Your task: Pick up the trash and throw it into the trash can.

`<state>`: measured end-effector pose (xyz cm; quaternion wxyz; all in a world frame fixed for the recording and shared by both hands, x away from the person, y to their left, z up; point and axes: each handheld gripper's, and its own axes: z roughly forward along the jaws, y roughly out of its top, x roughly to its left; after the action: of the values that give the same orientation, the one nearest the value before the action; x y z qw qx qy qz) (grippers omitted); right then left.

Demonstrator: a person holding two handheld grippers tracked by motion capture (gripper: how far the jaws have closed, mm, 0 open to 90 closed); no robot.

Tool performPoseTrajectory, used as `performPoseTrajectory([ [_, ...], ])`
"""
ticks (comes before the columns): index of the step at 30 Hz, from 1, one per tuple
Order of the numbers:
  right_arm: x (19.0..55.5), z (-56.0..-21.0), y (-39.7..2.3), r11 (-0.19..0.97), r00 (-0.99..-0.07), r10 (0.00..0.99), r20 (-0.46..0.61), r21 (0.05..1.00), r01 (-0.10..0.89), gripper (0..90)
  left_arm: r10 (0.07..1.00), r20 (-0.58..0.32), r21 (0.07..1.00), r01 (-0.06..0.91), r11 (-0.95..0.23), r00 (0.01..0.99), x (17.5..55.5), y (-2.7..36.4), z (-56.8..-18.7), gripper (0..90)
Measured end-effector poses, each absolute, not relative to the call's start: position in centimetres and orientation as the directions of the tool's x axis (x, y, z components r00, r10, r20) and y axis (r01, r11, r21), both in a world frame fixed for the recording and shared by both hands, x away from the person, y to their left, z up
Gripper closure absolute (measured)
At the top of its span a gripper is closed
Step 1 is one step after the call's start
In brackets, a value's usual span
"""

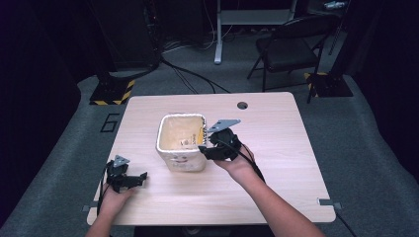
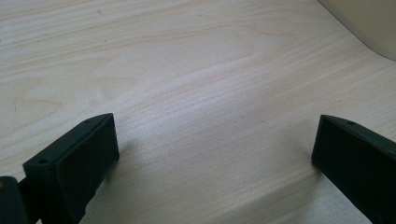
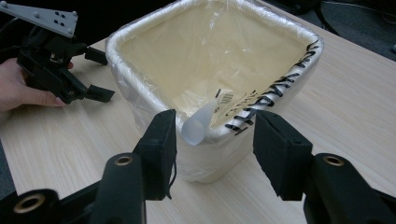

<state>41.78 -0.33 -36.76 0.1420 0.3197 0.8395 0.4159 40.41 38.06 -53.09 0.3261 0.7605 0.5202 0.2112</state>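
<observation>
- Bin (image 1: 180, 143), cream, plastic-lined, at table (image 1: 276, 148) centre.
- Right gripper (image 3: 212, 135) at bin's right rim: jaws released, straddling curled liner edge (image 3: 196, 128).
- Left gripper (image 1: 141, 177), frame lower left: jaws released, nothing between.

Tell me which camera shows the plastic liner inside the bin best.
The right gripper view: the plastic liner fills the bin and folds over its rim, seen close past the open right tool. The high view shows it small and from above. The left gripper view catches just a bin corner, with no liner discernible.
</observation>
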Motion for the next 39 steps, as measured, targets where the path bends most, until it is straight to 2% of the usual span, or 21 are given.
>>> performPoseTrajectory([
  [14, 41.2, -37.3, -2.0, 0.454, -0.750, 0.661, 0.021, 0.785, 0.422, 47.3, 0.929, -0.018, 0.716, 0.654, -0.245, 0.369, 40.4, 38.0, -53.1, 0.3],
  [26, 40.9, -38.2, -4.8, 0.420, -0.707, 0.707, 0.028, 0.788, 0.451, 47.4, 0.929, -0.017, 0.716, 0.653, -0.247, 0.370, 40.4, 38.1, -53.1, 0.3],
  [39, 40.6, -39.5, -7.3, 0.403, -0.673, 0.740, -0.004, 0.803, 0.438, 47.4, 0.929, -0.018, 0.716, 0.653, -0.246, 0.370, 40.4, 38.1, -53.1, 0.3],
])
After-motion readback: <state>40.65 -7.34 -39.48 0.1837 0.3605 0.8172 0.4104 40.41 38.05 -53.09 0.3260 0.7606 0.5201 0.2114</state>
